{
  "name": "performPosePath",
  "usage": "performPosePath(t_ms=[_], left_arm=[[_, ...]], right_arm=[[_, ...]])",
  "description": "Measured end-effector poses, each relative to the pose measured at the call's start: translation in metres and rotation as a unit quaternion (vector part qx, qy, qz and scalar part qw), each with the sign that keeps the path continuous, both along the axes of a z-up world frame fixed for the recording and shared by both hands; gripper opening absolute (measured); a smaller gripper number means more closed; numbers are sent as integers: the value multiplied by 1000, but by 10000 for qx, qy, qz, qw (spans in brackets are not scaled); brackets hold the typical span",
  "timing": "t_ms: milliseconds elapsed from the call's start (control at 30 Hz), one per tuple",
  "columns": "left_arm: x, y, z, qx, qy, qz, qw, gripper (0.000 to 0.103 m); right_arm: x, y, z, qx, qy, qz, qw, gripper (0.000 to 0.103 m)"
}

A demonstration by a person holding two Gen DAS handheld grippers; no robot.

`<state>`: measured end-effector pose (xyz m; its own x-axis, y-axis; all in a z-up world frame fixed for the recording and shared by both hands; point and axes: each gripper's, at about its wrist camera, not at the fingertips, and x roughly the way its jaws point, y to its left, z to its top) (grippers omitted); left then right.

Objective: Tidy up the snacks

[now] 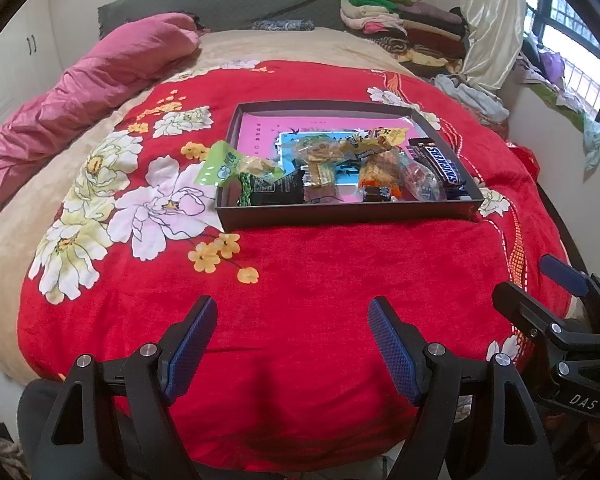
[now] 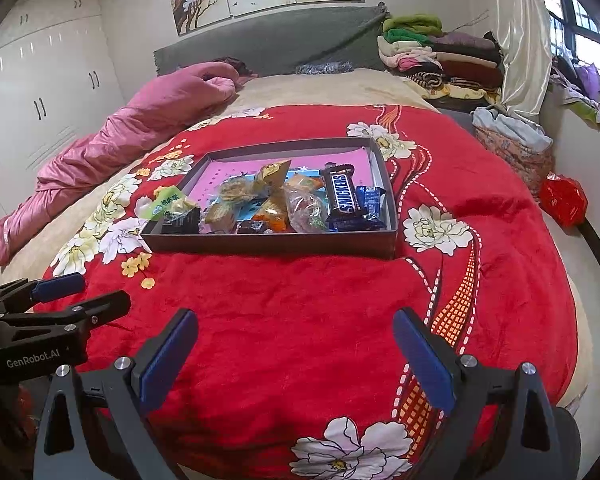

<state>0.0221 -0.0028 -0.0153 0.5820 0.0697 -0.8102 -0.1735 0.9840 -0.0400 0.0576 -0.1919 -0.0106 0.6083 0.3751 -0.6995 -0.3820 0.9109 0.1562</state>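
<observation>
A shallow dark box [image 1: 340, 216] [image 2: 268, 242] with a pink liner sits on the red flowered blanket [image 1: 300, 280] and holds several wrapped snacks. A Snickers bar [image 1: 440, 164] [image 2: 342, 196] lies at its right side. A green packet [image 1: 224, 162] [image 2: 166, 204] hangs over the box's left rim. My left gripper [image 1: 292, 312] is open and empty, hovering over the blanket in front of the box. My right gripper [image 2: 296, 326] is open and empty too, beside the left one. The right gripper shows in the left wrist view [image 1: 540, 284] and the left gripper in the right wrist view [image 2: 84, 292].
A pink quilt [image 1: 80, 92] [image 2: 132, 128] lies along the bed's left side. Folded clothes [image 1: 412, 28] [image 2: 440, 52] are stacked at the back right by the curtain. A red bag [image 2: 564, 200] sits at the bed's right edge. White wardrobes [image 2: 40, 80] stand at left.
</observation>
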Motion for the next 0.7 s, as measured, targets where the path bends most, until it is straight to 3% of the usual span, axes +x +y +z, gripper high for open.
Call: performPosePath(t_ms=[700], left_arm=[[3,9,-7,-83,-41,76,9999,79]], right_arm=[[5,-6,-6,-49,-61,-126,9999,99]])
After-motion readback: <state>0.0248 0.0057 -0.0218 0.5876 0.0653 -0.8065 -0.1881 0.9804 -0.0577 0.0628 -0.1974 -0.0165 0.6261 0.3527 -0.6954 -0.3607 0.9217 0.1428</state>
